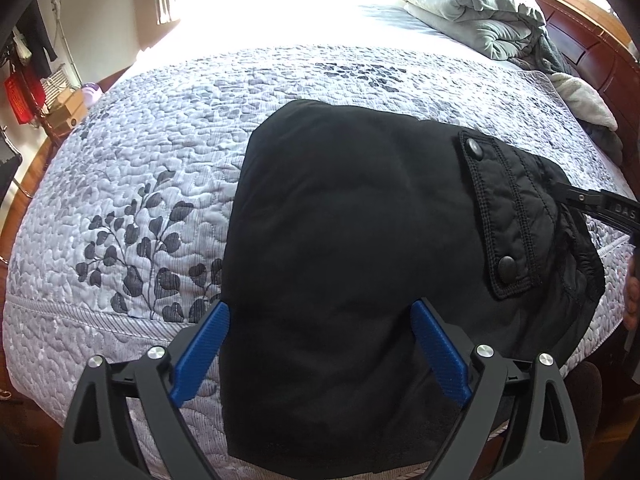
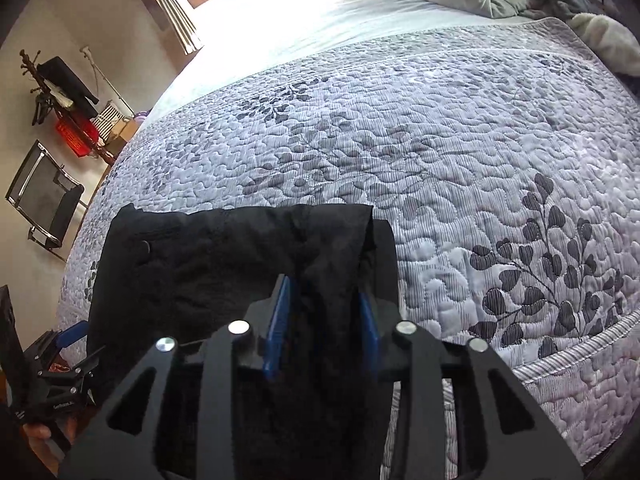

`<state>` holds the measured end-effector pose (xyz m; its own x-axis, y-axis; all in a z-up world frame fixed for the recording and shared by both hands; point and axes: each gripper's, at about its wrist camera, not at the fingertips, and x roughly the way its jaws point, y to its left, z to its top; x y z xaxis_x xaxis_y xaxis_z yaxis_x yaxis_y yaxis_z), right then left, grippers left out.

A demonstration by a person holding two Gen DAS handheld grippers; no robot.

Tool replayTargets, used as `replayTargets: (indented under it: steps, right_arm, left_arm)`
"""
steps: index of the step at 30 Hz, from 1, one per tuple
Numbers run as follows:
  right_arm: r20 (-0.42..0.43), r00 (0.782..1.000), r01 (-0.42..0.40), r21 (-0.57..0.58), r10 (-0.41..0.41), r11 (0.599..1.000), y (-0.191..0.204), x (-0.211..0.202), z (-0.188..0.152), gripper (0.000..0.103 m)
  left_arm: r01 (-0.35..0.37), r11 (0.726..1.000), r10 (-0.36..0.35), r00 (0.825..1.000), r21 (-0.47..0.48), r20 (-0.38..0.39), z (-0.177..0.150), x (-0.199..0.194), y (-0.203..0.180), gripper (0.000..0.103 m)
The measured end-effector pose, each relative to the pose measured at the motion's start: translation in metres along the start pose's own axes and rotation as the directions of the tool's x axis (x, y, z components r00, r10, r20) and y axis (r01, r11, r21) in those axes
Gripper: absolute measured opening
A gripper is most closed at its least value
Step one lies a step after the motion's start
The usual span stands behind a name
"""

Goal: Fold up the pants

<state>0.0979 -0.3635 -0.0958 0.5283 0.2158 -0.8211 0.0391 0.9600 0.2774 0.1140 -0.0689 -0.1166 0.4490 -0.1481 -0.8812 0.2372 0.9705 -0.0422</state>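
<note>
The black pants (image 1: 352,248) are laid folded at the bed's near edge, snap-buttoned pocket flap (image 1: 500,212) facing up.

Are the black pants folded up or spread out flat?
Folded. The black pants lie as a compact bundle on the quilt, pocket flap on top, no legs stretched out.

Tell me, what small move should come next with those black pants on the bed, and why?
Probably close the left gripper on the near edge of the pants. Its blue fingers stand wide open around the cloth, while the right gripper already pinches a bunch of fabric at the other side. With both sides held, the pants could be lifted over the quilt into another fold.
</note>
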Motion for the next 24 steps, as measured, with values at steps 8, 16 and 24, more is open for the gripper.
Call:
replayTargets:
  steps: [8,16,24]
  right_arm:
    - [-0.033,0.999,-0.007,0.004,0.007,1.0,0.001,-0.04,-0.058,0.042]
    - [-0.067,0.998,-0.016,-0.002,0.016,1.0,0.009,-0.035,-0.077,0.024]
    - [-0.131,0.974,0.168,-0.129,-0.185,0.977,0.027,-0.02,-0.081,0.014]
  left_arm:
    - [0.014,1.0,-0.014,1.0,-0.002,-0.011,-0.011,-0.011,-0.003,0.093]
    - [-0.008,1.0,0.007,1.0,-0.008,-0.023,-0.023,-0.008,-0.014,0.094]
    - [-0.012,0.999,0.012,1.0,-0.031,-0.017,-0.023,-0.01,-0.02,0.095]
